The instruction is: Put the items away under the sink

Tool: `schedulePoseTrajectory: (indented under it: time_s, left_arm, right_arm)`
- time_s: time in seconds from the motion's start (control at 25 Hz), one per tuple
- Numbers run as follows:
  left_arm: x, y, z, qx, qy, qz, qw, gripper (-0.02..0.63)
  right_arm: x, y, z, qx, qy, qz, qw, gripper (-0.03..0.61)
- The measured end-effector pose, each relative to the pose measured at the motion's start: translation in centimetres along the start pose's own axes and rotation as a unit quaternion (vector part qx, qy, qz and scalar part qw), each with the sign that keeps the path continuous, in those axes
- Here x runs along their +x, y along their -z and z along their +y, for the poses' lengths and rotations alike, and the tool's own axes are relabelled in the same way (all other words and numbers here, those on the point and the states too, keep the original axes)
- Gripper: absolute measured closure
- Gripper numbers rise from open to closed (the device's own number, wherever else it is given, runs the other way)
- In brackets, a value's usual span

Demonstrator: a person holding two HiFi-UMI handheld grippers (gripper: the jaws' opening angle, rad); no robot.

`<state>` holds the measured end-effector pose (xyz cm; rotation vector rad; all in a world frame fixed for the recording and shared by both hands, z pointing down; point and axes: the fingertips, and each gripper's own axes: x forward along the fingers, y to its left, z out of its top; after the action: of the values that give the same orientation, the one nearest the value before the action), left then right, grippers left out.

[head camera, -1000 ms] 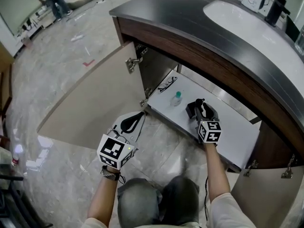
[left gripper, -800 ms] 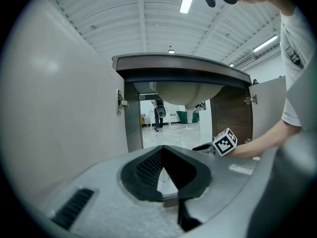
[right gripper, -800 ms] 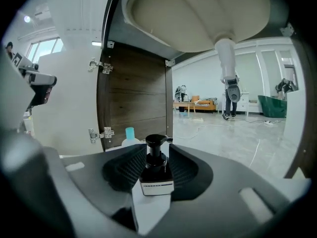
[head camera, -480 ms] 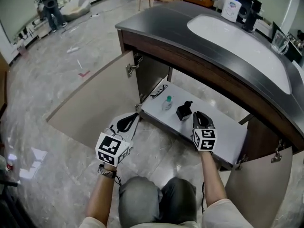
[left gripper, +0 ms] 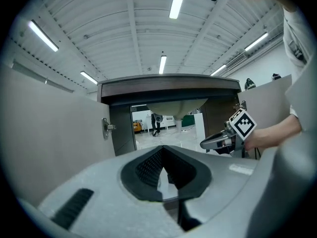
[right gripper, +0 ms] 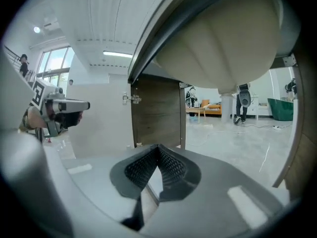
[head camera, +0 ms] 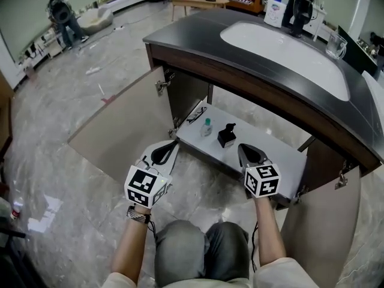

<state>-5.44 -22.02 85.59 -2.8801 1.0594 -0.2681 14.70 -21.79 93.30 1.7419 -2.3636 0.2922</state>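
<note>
On the white shelf (head camera: 282, 167) under the sink stand a small black object (head camera: 226, 136) and a small clear bottle with a green cap (head camera: 206, 126). A pair of glasses (head camera: 197, 114) lies at the shelf's left end. My right gripper (head camera: 242, 148) hovers at the shelf's front edge, pulled back from the black object; its jaws have just closed with nothing between them (right gripper: 157, 150). My left gripper (head camera: 173, 144) is shut and empty (left gripper: 162, 151), over the floor just left of the shelf's front corner.
Both cabinet doors stand open: the left door (head camera: 120, 128) swings out over the floor, the right door (head camera: 321, 221) is beside my right arm. Above is a dark countertop (head camera: 240, 47) with a white basin (head camera: 282, 44). A person (head camera: 63, 17) stands far off.
My right gripper let go of the black object, shut, and drew back toward me and up. The object stays on the shelf. My left gripper rose a little.
</note>
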Motion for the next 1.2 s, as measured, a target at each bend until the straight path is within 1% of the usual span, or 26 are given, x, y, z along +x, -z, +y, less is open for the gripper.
schedulePoseTrajectory:
  time_s: [0.16,0.28,0.36,0.44,0.56,0.68,0.8,0.96,1.2]
  left_arm:
    - [-0.7,-0.7,-1.6,0.003,0.002,-0.005,1.0,0.609]
    - [-1.2,-1.2,-3.0,0.0,0.004,-0.011,0.9999,0.609]
    - [-1.6,-1.7,-4.0,0.0,0.011,-0.011,0.9999,0.609]
    - [-1.7,-2.5,-5.1,0.007,0.023,-0.009,0.9997,0.609]
    - [-2.0,-5.2,-5.4,0.012,0.028,-0.014,0.9994,0.609]
    - [-2.6,-8.8,-5.2,0.003,0.033,-0.027,0.9991,0.609]
    - [-3.3,-13.5,-5.3,0.01,0.039,-0.026,0.9988,0.607]
    - [-4.0,-21.9,-4.1,0.006,0.038,-0.019,0.9991,0.609]
    - [-5.5,-34.9,-3.3,0.013,0.04,-0.018,0.9989,0.609]
  right_arm:
    - [-3.2,-2.6,1.4,-0.003,-0.014,-0.01,1.0,0.572]
    - [-6.0,-4.3,1.6,-0.004,-0.012,-0.022,1.0,0.572]
    - [-7.6,-5.2,1.5,-0.018,-0.002,-0.025,1.0,0.572]
    - [-9.2,-6.2,1.5,-0.045,0.014,-0.025,0.999,0.572]
    - [-11.4,-8.9,1.9,-0.059,0.018,-0.038,0.997,0.572]
    - [-13.5,-13.2,3.2,-0.08,0.008,-0.058,0.995,0.572]
    - [-15.8,-18.5,4.2,-0.09,-0.003,-0.067,0.994,0.572]
    - [-18.0,-27.2,5.4,-0.084,-0.016,-0.067,0.994,0.572]
    - [-21.9,-39.7,5.3,-0.058,-0.003,-0.07,0.996,0.572]
